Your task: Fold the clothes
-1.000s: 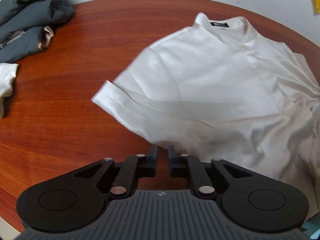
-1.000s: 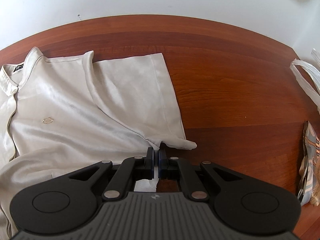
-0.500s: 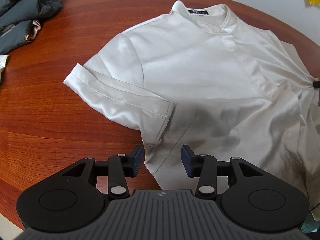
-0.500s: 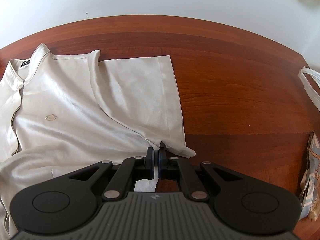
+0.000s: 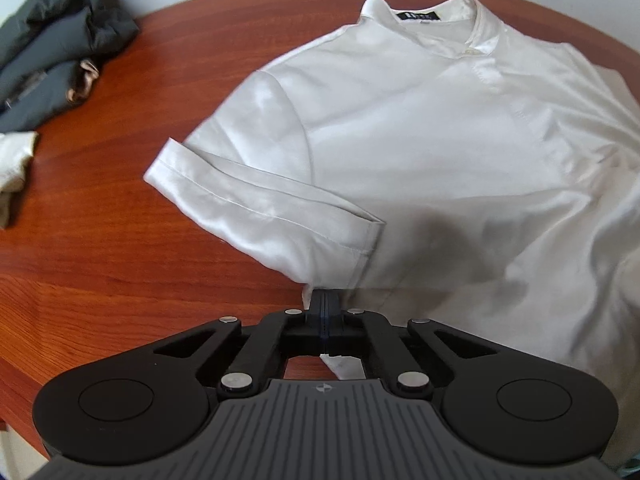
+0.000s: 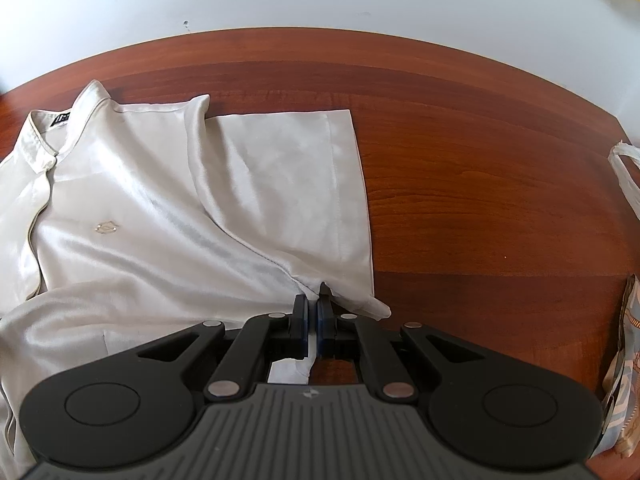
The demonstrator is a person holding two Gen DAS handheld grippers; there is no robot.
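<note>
Shirt (image 5: 420, 152), cream and satiny with short sleeves and a band collar, lies face up and spread on the round reddish wooden table (image 5: 120, 260), its collar at the far side. The left gripper (image 5: 325, 300) has its jaws pressed fully together on the shirt's side edge, just below the cuffed sleeve on that side; a scrap of the cloth shows behind the pads. The right gripper (image 6: 312, 308) is pinched nearly shut on the shirt's opposite side, at the underarm where the other sleeve meets the body, with fabric showing between and behind its fingers. Beyond the shirt's left sleeve, well apart, a crumpled dark grey garment (image 5: 52, 60) sits at the table's edge, and a small cream cloth (image 5: 14, 164) lies nearer. Past the shirt's right sleeve, a patterned scarf (image 6: 622, 380) lies at the table's rim.
</note>
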